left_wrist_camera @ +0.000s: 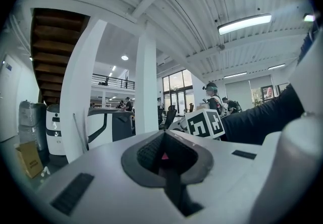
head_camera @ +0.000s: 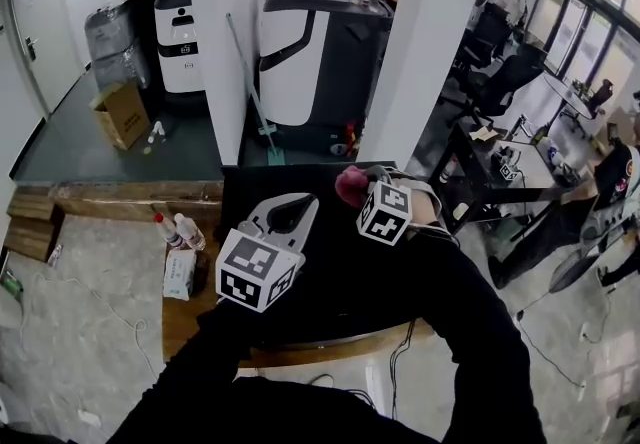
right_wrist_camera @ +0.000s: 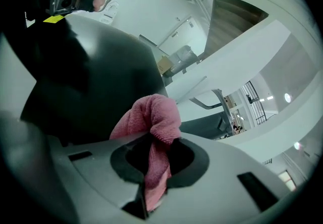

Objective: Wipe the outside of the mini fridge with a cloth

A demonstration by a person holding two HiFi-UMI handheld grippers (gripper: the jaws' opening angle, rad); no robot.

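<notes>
Left of the mini fridge (head_camera: 250, 194), two spray bottles (head_camera: 172, 230) stand just beside its side wall; they play no part here. Over the left half of the mini fridge's black top hangs the left gripper (head_camera: 296, 204); its fingers are closed on each other with nothing between them, so it is idle.

Further right, over the far edge of the same top, the right gripper (head_camera: 356, 194) has its fingers clenched on the pink cloth (head_camera: 350, 182); a tuft bunches out ahead of the fingertips, and the rest trails back through them. In the right gripper view the dark face of the mini fridge sits close up, left of and behind the cloth; whether the tuft touches that face I cannot quite tell, though it looks at most just off it.

The right hand is thus the nearer one for wiping; the top stretches from the cloth back toward the person and leftward, so I judge the coming stroke should run that way; the front and side walls of the mini fridge are not yet reached.
</notes>
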